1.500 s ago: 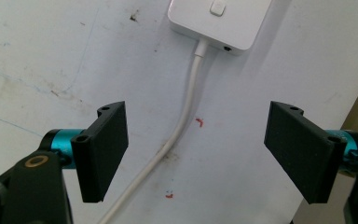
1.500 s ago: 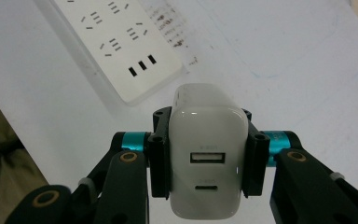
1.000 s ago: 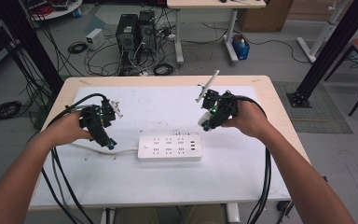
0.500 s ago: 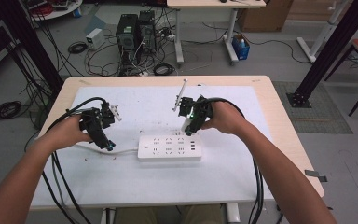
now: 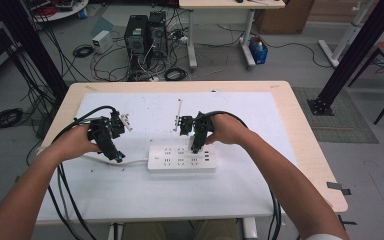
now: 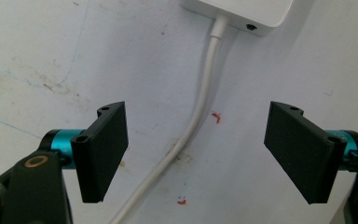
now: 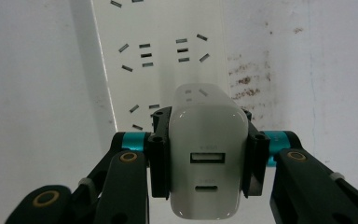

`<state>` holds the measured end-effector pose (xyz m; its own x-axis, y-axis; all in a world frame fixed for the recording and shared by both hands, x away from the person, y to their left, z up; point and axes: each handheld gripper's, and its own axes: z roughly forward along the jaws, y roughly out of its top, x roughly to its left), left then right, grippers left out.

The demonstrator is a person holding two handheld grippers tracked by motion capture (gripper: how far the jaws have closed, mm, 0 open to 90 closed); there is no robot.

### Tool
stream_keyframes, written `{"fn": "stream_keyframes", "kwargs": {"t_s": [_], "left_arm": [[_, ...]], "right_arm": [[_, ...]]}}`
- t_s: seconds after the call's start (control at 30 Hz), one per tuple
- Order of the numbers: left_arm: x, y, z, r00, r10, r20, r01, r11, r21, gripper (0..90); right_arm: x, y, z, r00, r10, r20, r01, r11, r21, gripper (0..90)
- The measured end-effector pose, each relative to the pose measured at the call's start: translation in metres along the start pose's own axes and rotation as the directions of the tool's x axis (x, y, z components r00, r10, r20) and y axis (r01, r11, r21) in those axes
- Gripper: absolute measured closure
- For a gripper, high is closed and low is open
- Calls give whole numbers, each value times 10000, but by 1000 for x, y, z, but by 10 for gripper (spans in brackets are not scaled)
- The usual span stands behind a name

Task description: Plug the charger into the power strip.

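While the right gripper (image 7: 207,154) is pinching a white charger (image 7: 207,149) between its two black jaws, the charger is hanging just above the white power strip (image 5: 181,158), over the strip's right-hand part in the high view. In the right gripper view the charger's two ports are facing the camera and the strip's sockets are lying beyond it. The left gripper (image 6: 196,156) is hovering with its jaws spread wide and gripping nothing; the strip's white cord (image 6: 200,107) is running between them along the white table cover (image 5: 145,195), untouched by either pad. In the high view this gripper (image 5: 111,150) is waiting just off the strip's left end, near where the cord is leaving it
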<state>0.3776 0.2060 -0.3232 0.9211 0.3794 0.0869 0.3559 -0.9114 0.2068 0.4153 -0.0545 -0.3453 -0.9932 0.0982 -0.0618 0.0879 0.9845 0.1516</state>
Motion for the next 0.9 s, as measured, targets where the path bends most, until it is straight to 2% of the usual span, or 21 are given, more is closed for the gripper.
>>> {"fn": "stream_keyframes", "kwargs": {"t_s": [0.03,0.13,0.27,0.4,0.47,0.5,0.57,0.67,0.73,0.87,0.9], "left_arm": [[1,-1,1,10000,-28,7,28,10000,-46,217],[1,-2,3,10000,-72,26,72,9999,-79,217],[2,-5,5,9998,-167,102,169,9998,-134,217],[3,-5,6,9996,-236,128,238,9996,-174,217],[3,-5,6,9996,-253,123,255,9995,-205,217],[3,-4,6,9997,-222,119,225,9996,-187,217],[2,-4,6,9998,-193,103,195,9996,-214,217],[2,-5,6,9998,-155,141,157,9997,-165,217],[2,-5,6,9997,-197,128,200,9997,-171,217],[3,-7,6,9996,-265,113,268,9994,-223,217],[3,-7,6,9995,-286,128,288,9994,-213,217]], "right_arm": [[0,1,4,9999,-23,-147,25,9999,132,621],[0,4,8,9993,-304,-197,310,9991,298,621],[3,9,14,9965,-829,-43,830,9950,563,622],[3,14,15,9951,-983,-78,986,9926,716,623],[5,16,17,9927,-1207,79,1196,9895,813,623],[8,17,20,9921,-1249,134,1228,9869,1042,624],[9,17,24,9895,-1425,228,1395,9850,1021,624],[4,14,23,9956,-938,-78,942,9915,902,624],[-1,13,23,9964,-806,-271,823,9942,686,624],[-10,9,25,9960,-253,-856,283,9990,340,624],[-11,8,25,9960,-188,-873,216,9993,303,624]]}}
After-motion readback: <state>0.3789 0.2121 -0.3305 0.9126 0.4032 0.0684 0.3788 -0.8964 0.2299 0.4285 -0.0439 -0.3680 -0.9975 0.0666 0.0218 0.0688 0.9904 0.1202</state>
